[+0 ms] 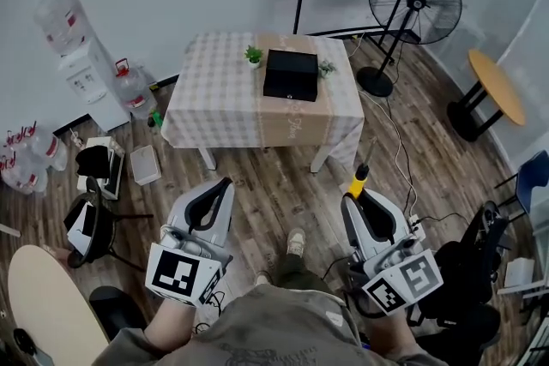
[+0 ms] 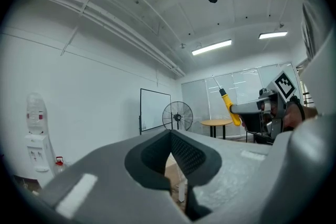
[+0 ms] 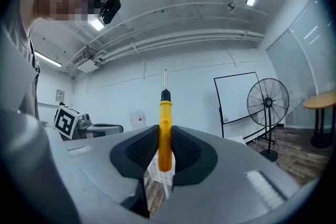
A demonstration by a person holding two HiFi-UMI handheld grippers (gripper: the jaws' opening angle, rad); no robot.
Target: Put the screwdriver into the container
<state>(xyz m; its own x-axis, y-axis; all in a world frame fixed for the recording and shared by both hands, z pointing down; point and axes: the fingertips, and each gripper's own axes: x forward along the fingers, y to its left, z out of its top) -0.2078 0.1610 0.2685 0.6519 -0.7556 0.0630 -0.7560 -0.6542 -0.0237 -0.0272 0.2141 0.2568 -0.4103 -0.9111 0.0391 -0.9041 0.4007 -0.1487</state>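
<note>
A yellow-handled screwdriver [image 3: 165,131] with a black collar and a thin metal shaft stands upright between the pads of my right gripper [image 3: 164,152], which is shut on its handle. In the head view the screwdriver [image 1: 357,179] sticks out of the right gripper [image 1: 354,195] at lower right, well short of the table. The black box container [image 1: 291,74] lies on the checked table [image 1: 214,99] farther ahead. My left gripper [image 1: 225,184] is held at lower left; its jaws [image 2: 170,150] meet with nothing between them. The left gripper view also catches the screwdriver [image 2: 229,106].
Two small potted plants [image 1: 253,56] flank the box. A standing fan [image 1: 413,4] and a round yellow table [image 1: 497,86] are at the right. A water dispenser [image 1: 86,69] and bottles [image 1: 133,90] line the left wall. Cables [image 1: 399,150] trail across the wooden floor.
</note>
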